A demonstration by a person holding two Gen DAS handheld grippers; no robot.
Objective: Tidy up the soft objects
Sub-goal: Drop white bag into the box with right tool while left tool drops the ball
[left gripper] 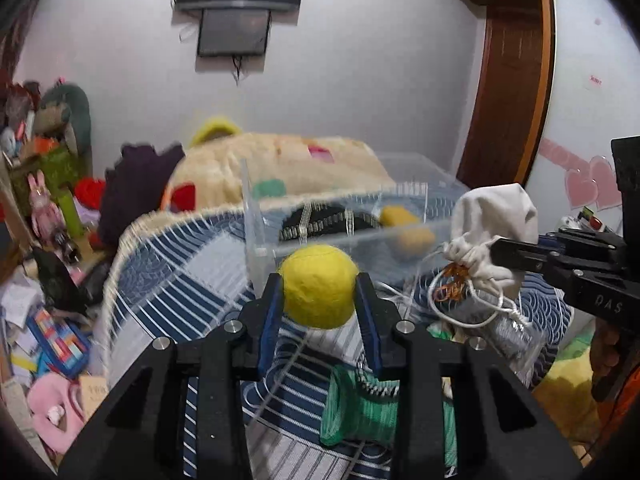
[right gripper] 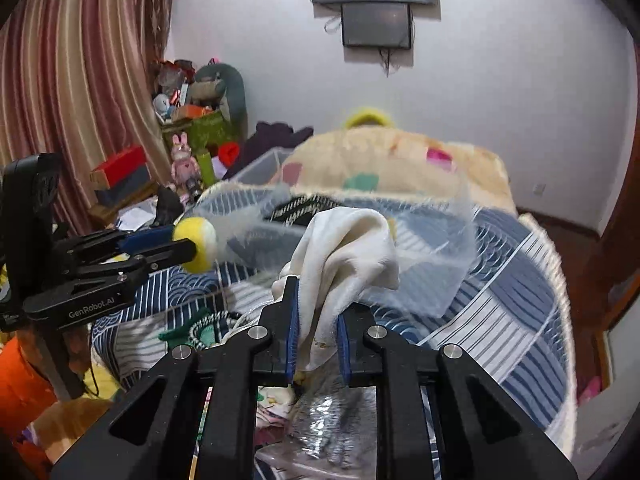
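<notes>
My left gripper (left gripper: 320, 286) is shut on a yellow soft ball (left gripper: 319, 286), held above the bed just in front of a clear plastic bin (left gripper: 320, 236). It also shows in the right wrist view (right gripper: 196, 246), with the ball (right gripper: 198, 244) at its tips. My right gripper (right gripper: 318, 300) is shut on a white drawstring cloth pouch (right gripper: 348, 252), held above the bed near the bin (right gripper: 432, 264). In the left wrist view the pouch (left gripper: 494, 220) hangs at the right with its cord (left gripper: 472, 312) dangling. The bin holds a yellow item (left gripper: 400, 218) and a black-and-white item (left gripper: 320, 224).
A blue-and-white striped quilt (left gripper: 180, 292) covers the bed, with a beige plush blanket (left gripper: 280, 168) behind the bin. A green knit item (left gripper: 360, 412) and a shiny bag (right gripper: 332, 420) lie on the bed below the grippers. Toys and boxes (left gripper: 48, 184) crowd the left; a wooden door (left gripper: 508, 80) stands right.
</notes>
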